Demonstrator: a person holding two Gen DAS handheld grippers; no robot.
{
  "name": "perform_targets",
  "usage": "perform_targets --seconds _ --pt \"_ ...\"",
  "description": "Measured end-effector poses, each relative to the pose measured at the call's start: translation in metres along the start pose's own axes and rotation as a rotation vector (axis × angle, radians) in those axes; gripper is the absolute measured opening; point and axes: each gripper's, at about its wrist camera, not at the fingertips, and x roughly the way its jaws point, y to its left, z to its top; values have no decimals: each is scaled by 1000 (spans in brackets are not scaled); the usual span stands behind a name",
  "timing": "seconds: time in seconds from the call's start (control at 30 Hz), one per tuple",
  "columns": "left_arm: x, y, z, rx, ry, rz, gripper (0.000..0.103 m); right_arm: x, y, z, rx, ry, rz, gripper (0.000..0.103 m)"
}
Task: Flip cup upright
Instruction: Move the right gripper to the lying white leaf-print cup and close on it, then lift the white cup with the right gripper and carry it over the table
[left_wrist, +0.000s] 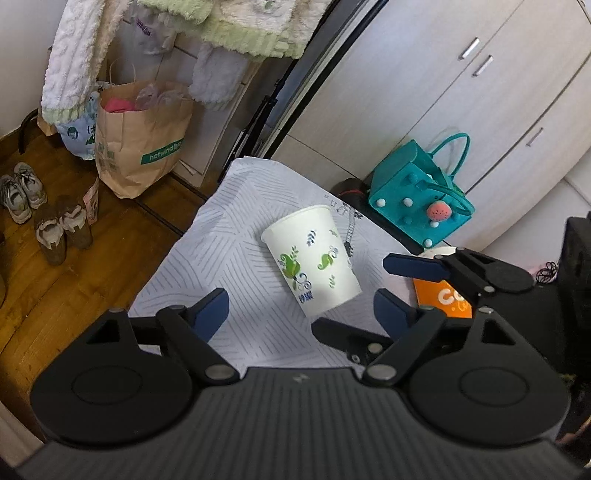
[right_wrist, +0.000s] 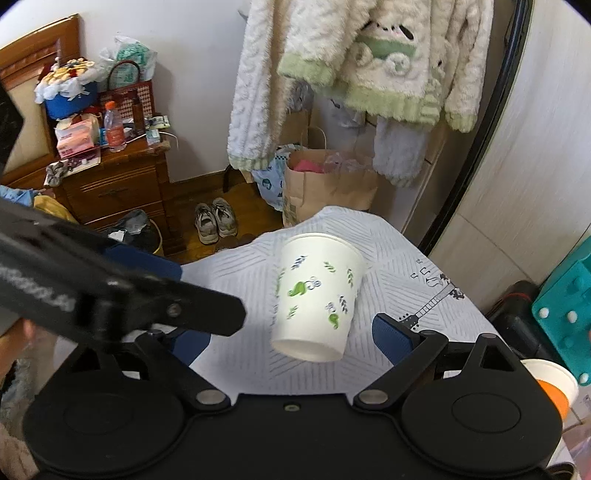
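Cup (left_wrist: 312, 258) lying on patterned cloth (left_wrist: 221, 236), teal bag (left_wrist: 417, 195) beside, both hand-held grippers (left_wrist: 301, 308) (right_wrist: 284, 341) released

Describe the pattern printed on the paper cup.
White paper cup with green and dark blue leaf-and-swirl motifs; clearest in the left wrist view.

A lived-in home bedroom or entry corner. A fluffy cream-and-green sweater (right_wrist: 369, 62) hangs above a brown paper shopping bag (left_wrist: 142, 140), and worn sneakers (right_wrist: 215, 221) sit on the wooden floor (left_wrist: 74, 280). A carved wooden nightstand (right_wrist: 118, 188) is crowded with a tissue pack (right_wrist: 75, 138), a drink bottle (right_wrist: 114, 127) and a basket. White wardrobe doors (left_wrist: 461, 92) with metal handles stand behind a teal handbag (left_wrist: 417, 195).
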Motion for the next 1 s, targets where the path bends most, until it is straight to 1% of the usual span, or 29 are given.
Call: perform_targets --seconds 0.17,0.2,0.27,0.3,0.33,0.47,0.57,0.67,0.77,1.0 --pt "2 3 4 -7 0 6 85 18 -8 4 15 32 3 94" --pt "1 3 4 -10 -1 7 85 21 -9 4 16 39 7 90" --pt "1 5 4 -21 -4 10 85 29 -10 6 28 71 19 79" --pt "1 6 5 -28 -5 11 85 33 -10 6 40 91 17 66" --pt "1 6 5 -32 -6 13 85 36 -10 5 47 102 6 64" --pt "-1 3 2 -21 5 3 85 24 -10 -3 92 78 6 64" --pt "-2 -3 -2 -5 17 -8 85 1 -10 -10 121 58 -7 64" --pt "-2 -12 -9 5 45 -40 85 -24 -7 -23 131 73 -22 64" --pt "-4 -24 -18 19 59 -48 85 -42 -2 -36 110 93 -53 64" --pt "-19 -58 -42 69 84 -94 85 -84 5 -75 146 145 -89 64"
